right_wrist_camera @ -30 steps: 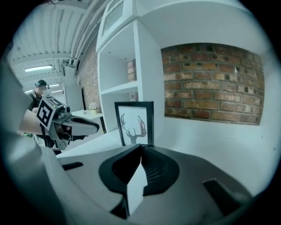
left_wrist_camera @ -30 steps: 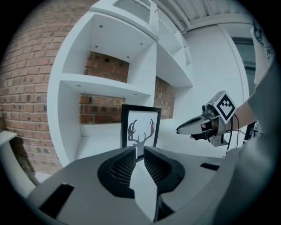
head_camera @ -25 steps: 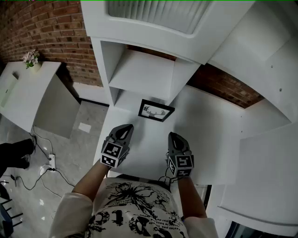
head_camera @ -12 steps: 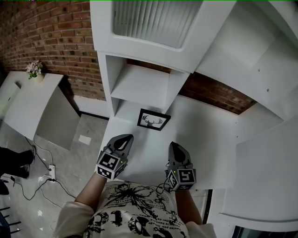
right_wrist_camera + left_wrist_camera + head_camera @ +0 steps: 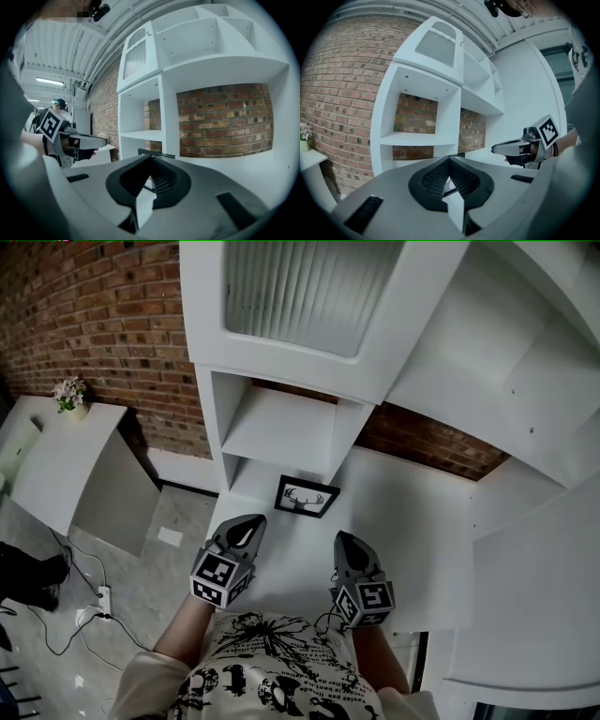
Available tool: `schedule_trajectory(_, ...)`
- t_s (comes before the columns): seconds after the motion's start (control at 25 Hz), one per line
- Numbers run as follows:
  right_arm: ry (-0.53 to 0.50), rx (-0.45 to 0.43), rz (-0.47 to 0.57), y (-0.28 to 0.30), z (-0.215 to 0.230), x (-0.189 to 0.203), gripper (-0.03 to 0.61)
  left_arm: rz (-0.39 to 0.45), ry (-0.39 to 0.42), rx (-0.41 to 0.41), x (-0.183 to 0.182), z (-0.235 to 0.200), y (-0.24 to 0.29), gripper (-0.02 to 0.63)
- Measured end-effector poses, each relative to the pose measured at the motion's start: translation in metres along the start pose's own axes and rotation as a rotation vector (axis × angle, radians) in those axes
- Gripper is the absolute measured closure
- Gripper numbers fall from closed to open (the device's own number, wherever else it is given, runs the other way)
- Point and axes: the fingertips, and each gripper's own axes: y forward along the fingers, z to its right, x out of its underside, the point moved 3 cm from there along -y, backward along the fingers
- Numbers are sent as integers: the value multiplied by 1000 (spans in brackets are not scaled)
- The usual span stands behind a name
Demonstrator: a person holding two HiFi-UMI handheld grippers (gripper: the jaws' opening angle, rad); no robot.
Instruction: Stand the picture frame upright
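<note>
1. two claws, both closed tight with nothing between the jaws: left claw (image 5: 247,523) and right claw (image 5: 346,539), each seen shut in its own gripper view as well (left (image 5: 450,159), right (image 5: 151,158)).
2. landmark: white shelf unit (image 5: 281,418), standing on the white surface (image 5: 403,521) against the brick wall.
3. picture frame (image 5: 307,497), black border with an antler print, sits on the surface just in front of the shelf unit's foot, at the mouth of its lowest opening.
4. frame reads as lying down, face up: the head view sees the whole print from above, and the right gripper view shows only a thin dark strip (image 5: 156,153) low against the shelf unit. not upright as it lies.
5. frame's long axis runs along the shelf unit's front, slightly skewed.
6. both claws are held further out from the shelf unit than the frame, on the person's side, well apart from it and pointing toward the shelf unit.
7. key relation: frame lies ahead of and between the two claws. neither is clearly nearer, though the right looks a shade closer.
8. judgement: reaching it means travelling toward the shelf unit, and the shut jaws would have to part to grip an edge.
</note>
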Motion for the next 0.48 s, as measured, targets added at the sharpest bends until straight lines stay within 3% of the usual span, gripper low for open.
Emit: schedule_trajectory(0.48,10,-23,-27,12,2,3,574,-11,-36,-8,4,-5,7,607)
